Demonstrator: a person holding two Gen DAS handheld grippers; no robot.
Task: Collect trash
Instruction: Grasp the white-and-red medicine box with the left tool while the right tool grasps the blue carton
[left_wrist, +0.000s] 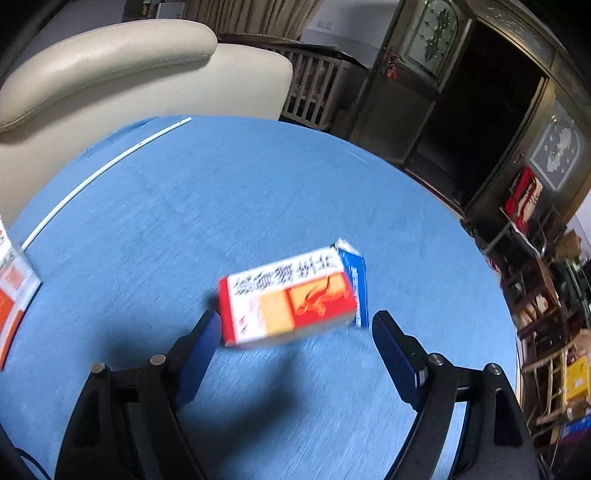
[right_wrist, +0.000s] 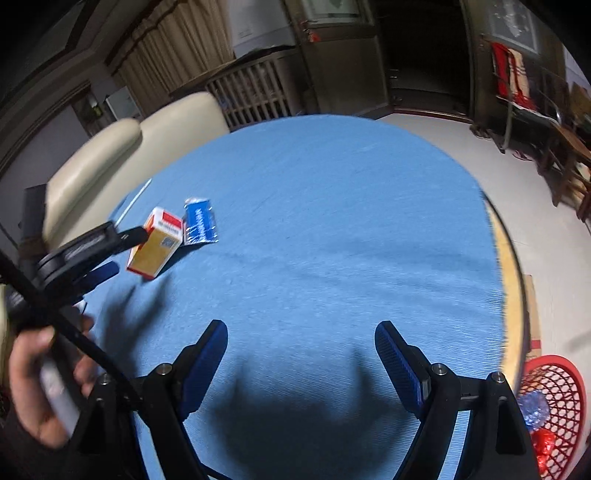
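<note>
A red, white and orange carton (left_wrist: 288, 302) rests on the blue-clothed round table (left_wrist: 240, 192), with a blue blister pack (left_wrist: 357, 284) just behind it. My left gripper (left_wrist: 295, 319) is open around the carton's near side; the left fingertip is close to its corner and the right fingertip stands apart from it. In the right wrist view the same carton (right_wrist: 155, 243) and blister pack (right_wrist: 199, 221) sit at the far left beside the left gripper (right_wrist: 120, 254). My right gripper (right_wrist: 301, 328) hangs open over bare cloth with nothing between its fingers.
A red mesh basket (right_wrist: 561, 373) with blue and red trash sits on the floor past the table's right edge. A thin white stick (left_wrist: 92, 173) and another orange-white carton (left_wrist: 11, 291) lie at the table's left. A cream sofa (left_wrist: 110, 74) stands behind. A person's hand (right_wrist: 33, 380) holds the left gripper.
</note>
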